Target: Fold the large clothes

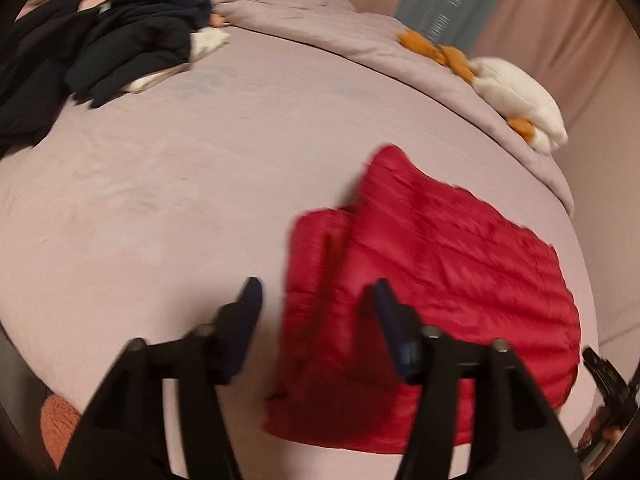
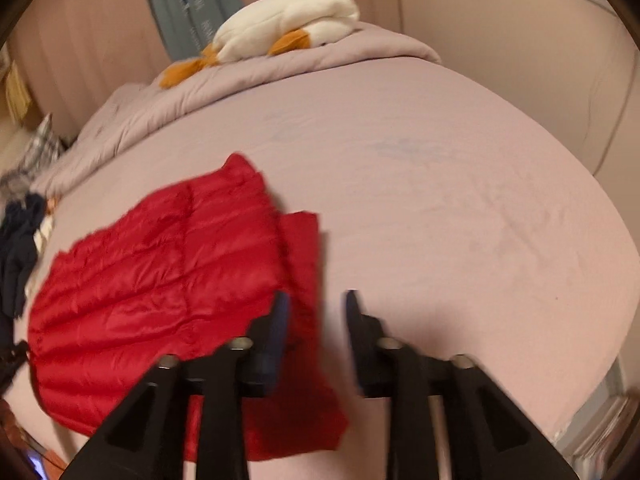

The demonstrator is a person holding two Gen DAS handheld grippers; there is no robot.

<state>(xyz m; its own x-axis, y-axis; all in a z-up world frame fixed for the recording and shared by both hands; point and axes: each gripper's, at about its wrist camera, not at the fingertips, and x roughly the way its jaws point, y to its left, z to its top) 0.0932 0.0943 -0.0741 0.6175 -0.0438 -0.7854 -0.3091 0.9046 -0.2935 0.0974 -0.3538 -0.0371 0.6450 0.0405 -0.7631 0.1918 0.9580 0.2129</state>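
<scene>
Item: red quilted jacket [image 1: 432,288], already folded into a compact rectangle, lying flat on the pale bed sheet [image 1: 180,184] near the front edge, which we judge leaves working room beyond it. Left tongs [image 1: 316,300]: released, nothing between them, hovering above the jacket's left edge. Right tongs [image 2: 316,312]: released likewise, empty, above its right edge. We read the pair as flanking the bundle for a further fold or lift. Dark clothes [image 1: 100,48] heaped far left, presumably awaiting folding; plush duck [image 2: 288,24] on the rolled duvet [image 2: 240,80], well apart
</scene>
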